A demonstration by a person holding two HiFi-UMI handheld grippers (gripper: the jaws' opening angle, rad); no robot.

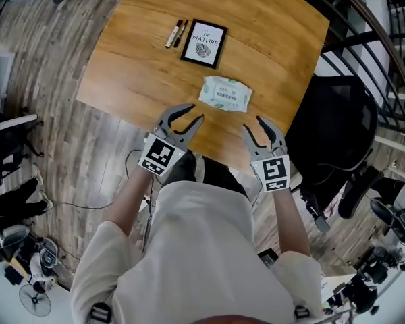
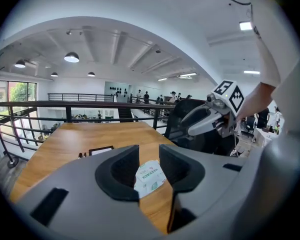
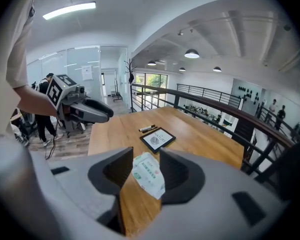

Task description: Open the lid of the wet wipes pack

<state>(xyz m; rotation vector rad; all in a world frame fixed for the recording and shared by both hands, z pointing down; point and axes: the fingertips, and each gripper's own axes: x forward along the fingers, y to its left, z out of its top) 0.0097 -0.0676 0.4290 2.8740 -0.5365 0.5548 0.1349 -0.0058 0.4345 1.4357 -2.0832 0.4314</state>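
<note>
The wet wipes pack (image 1: 225,93), white with pale green print, lies flat on the wooden table (image 1: 135,66), its lid down. My left gripper (image 1: 191,114) hovers over the table's near edge just left of the pack, jaws open and empty. My right gripper (image 1: 253,124) hovers at the near edge just right of it, also open and empty. In the left gripper view the pack (image 2: 150,176) shows through the gap of the left gripper (image 2: 149,154), farther off on the table. The right gripper view frames the pack (image 3: 149,174) the same way between the jaws of the right gripper (image 3: 146,156).
A framed print (image 1: 204,43) and two pens (image 1: 176,34) lie beyond the pack. A black office chair (image 1: 337,133) stands to the table's right, beside a dark railing (image 1: 385,39). Cables and gear lie on the floor at the left.
</note>
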